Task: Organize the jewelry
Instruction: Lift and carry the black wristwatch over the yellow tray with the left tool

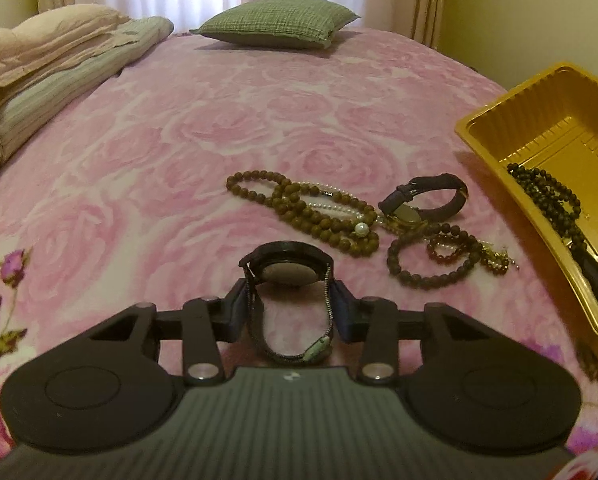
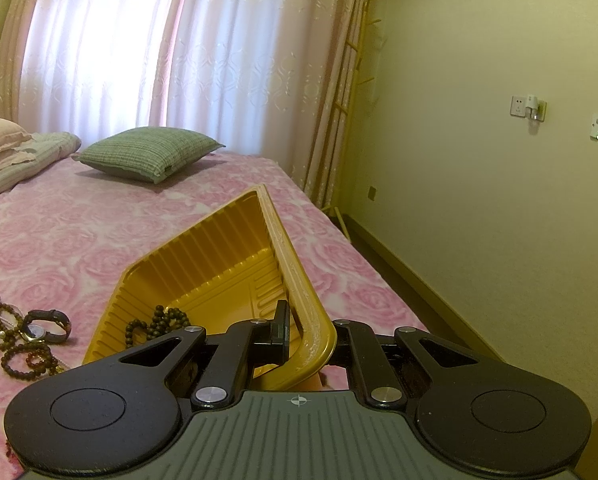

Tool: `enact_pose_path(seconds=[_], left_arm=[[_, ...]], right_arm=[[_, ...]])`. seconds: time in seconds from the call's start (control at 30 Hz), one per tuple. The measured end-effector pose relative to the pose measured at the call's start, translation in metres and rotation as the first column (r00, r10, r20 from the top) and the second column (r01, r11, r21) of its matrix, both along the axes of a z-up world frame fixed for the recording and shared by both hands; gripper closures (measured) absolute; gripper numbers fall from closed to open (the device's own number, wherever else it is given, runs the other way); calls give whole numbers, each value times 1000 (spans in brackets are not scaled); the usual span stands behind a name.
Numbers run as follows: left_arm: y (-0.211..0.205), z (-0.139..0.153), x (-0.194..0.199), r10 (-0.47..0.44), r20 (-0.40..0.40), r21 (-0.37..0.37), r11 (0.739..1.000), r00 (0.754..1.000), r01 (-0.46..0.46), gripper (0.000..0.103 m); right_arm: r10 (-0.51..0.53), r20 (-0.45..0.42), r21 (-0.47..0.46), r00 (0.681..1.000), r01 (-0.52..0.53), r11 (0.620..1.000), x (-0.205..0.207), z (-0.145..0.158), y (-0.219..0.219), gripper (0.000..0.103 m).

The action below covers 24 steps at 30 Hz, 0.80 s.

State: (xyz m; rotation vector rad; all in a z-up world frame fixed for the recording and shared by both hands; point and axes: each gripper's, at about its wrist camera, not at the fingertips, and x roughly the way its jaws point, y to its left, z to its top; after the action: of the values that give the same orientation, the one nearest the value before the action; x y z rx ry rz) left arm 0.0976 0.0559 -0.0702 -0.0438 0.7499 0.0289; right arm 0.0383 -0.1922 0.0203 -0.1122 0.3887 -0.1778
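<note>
Left gripper is nearest in its own view. Its fingers stand on both sides of a black watch, and the pads sit against the band. I cannot tell if they press on it or only touch it. Right gripper is closed on the near corner of the tray, one finger inside the wall and the other hidden behind the rim, and this corner is tilted up from the bed.

Most of both views is filled by the bed with its pink rose cover. Folded blankets lie at its far left and a green pillow lies at its far end, under the curtains. The yellow tray is at the right side of the bed and holds a string of dark beads.

Between the black watch and the tray, the other jewelry lies in a loose heap on the cover. It has long brown beads, a bead bracelet, a second watch on its side, and a thin pearl string crossing the brown beads.
</note>
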Motion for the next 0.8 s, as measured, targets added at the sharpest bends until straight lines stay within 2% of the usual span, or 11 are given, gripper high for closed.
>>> enact_pose_path(seconds=[0.2,0.43,0.6,0.8], left_arm=[[2,6,-4,5,14,-22,1000,1000,-5,66],[-9,29,-4,-25,60,-53,998,998,28,68],[-29,45,1,-83,92,-77,993,992,90,69],[-61,56,6,-190,116,-130,970,975,204,69]], right_arm=[[-1,0,2,1000,1,1000,-1,0,2,94],[2,3,-3,1000,-2,1000,-1,-1,1,94],[2,5,-3,1000,-2,1000,-1,-1,1,94],[4,5,-4,1000,-4,1000,-1,-1,1,94]])
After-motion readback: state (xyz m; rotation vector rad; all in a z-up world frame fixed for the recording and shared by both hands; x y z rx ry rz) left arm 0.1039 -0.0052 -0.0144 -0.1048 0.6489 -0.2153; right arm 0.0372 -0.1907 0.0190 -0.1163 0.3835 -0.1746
